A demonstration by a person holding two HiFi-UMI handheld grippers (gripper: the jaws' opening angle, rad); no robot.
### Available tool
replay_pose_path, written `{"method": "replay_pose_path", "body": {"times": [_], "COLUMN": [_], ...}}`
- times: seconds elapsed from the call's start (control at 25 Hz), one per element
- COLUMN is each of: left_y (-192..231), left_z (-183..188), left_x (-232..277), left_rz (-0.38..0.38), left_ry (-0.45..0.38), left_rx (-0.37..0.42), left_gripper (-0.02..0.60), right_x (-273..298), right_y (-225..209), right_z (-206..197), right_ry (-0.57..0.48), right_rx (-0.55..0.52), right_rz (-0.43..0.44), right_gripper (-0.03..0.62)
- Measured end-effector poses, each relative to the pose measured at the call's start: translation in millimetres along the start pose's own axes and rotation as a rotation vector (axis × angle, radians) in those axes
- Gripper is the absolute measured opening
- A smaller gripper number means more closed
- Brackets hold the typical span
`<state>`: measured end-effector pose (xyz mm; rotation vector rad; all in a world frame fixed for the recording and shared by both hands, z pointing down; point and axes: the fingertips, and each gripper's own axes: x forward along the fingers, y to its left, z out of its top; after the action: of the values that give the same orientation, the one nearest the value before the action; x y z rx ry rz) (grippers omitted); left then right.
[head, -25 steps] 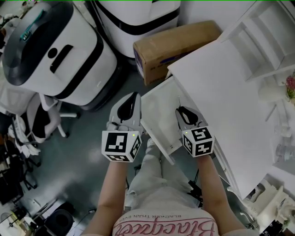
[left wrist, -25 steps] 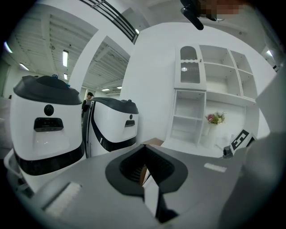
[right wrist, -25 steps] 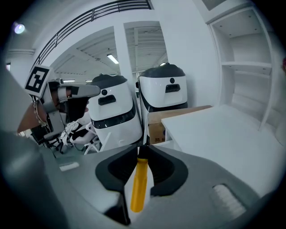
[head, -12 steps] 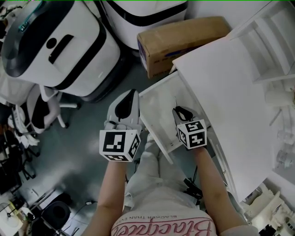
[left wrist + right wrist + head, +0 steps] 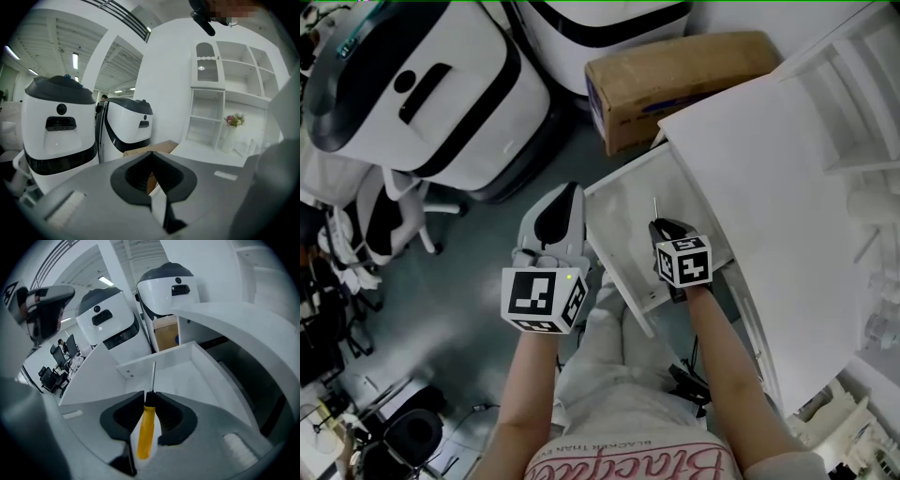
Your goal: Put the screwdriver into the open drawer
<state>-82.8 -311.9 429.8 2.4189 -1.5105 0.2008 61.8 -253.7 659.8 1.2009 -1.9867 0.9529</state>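
Drawer (image 5: 628, 204) interior bare, open above; desktop (image 5: 769, 187) overhangs its right side.

Room check, I see: dull grey floor (image 5: 478, 309) near left | two big rounded white machines with black bands (image 5: 422, 94) far left | brown cardboard box (image 5: 684, 80) far centre | white desk top (image 5: 778, 187) right | white open shelf unit (image 5: 220, 93) far right | ceiling strip lights (image 5: 75, 60) lit.
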Motion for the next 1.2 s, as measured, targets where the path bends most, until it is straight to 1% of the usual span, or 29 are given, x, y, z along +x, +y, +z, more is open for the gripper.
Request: {"method": "replay_pose_path", "body": {"times": [0.2, 0.36, 0.56, 0.76, 1.08, 1.2], "left_y": [-1.9, -4.9, -3.8, -6.7, -2.2, 1.9], "left_z": [-3.6, -4.6, -6.4, -8.3, -6.4, -6.6], "left_x": [-3.0, -9.7, -14.9, -16.3, -25.1, -27.4], "left_rz": [0.005, 0.005, 0.011, 0.013, 0.014, 0.019], "left_ry": [0.007, 0.017, 0.026, 0.034, 0.055, 0.06], "left_rx": [0.008, 0.033, 0.044, 0.043, 0.061, 0.061], "left_gripper": [0.015, 0.015, 0.015, 0.015, 0.015, 0.015], "right_x": [21.5, 35.5, 52.9, 63.1, 82.0, 78.6], "right_y": [-9.0, -13.7, -18.8, -31.7, -39.6, -45.3], "right_z": [-18.2, -31.5, -41.1, -47.8, -56.2, -67.8], "right_ry": [0.073, 0.126, 0.184, 0.223, 0.274, 0.334], "right_rx": [-0.027, -0.052, -0.08, -0.053, -0.053, -0.027], "right_rz": [-0.009, -0.014, -0.031, -0.082, -0.123, -0.17], "right_gripper": [0.08, 0.08, 0.08, 0.08, 0.08, 0.081]}}
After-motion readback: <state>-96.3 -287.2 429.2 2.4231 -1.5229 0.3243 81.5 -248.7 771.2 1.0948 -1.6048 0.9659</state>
